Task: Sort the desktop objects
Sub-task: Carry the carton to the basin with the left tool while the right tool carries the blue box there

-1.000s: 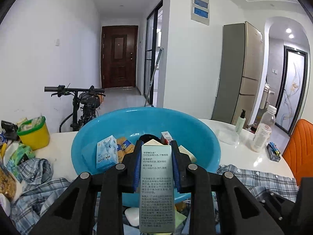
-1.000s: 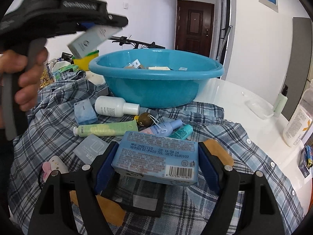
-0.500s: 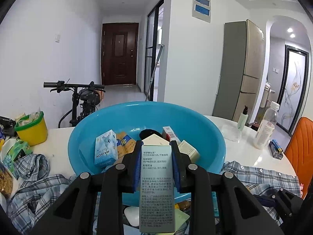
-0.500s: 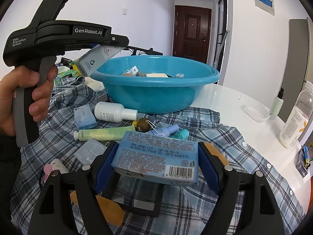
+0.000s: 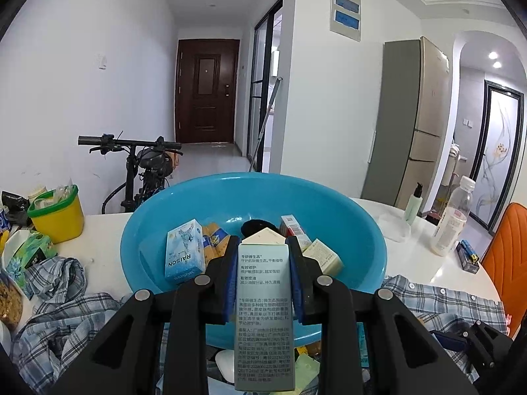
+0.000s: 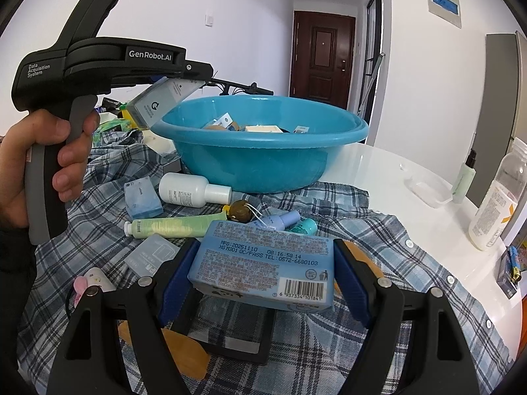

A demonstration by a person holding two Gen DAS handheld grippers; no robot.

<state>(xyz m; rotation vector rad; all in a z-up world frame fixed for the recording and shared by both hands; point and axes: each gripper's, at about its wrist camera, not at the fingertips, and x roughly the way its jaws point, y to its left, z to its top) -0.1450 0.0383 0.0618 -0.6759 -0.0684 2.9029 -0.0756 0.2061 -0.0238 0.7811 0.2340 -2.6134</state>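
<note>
My left gripper point(image 5: 263, 247) is shut on a tall grey-green carton point(image 5: 263, 312) with printed text and holds it at the near rim of the blue basin point(image 5: 346, 217). Inside the basin lie several small boxes, among them a blue-white one point(image 5: 182, 253). In the right wrist view a hand holds the left gripper point(image 6: 184, 79) with the carton point(image 6: 161, 102) tilted at the left rim of the basin point(image 6: 250, 164). My right gripper point(image 6: 266, 247) is shut on a blue wipes pack point(image 6: 263, 266), held above the plaid shirt point(image 6: 378, 230).
On the shirt lie a white bottle point(image 6: 191, 191), a green tube point(image 6: 174, 227), a small blue box point(image 6: 141, 197) and small bottles. A yellow tub point(image 5: 59, 217) stands at the left. At the right stand a pump bottle point(image 5: 413, 204), a clear bottle point(image 5: 451, 227) and an orange chair point(image 5: 507, 270).
The left gripper with its carton has come down a little and settled by the basin's near rim. The right gripper and its pack have not moved.
</note>
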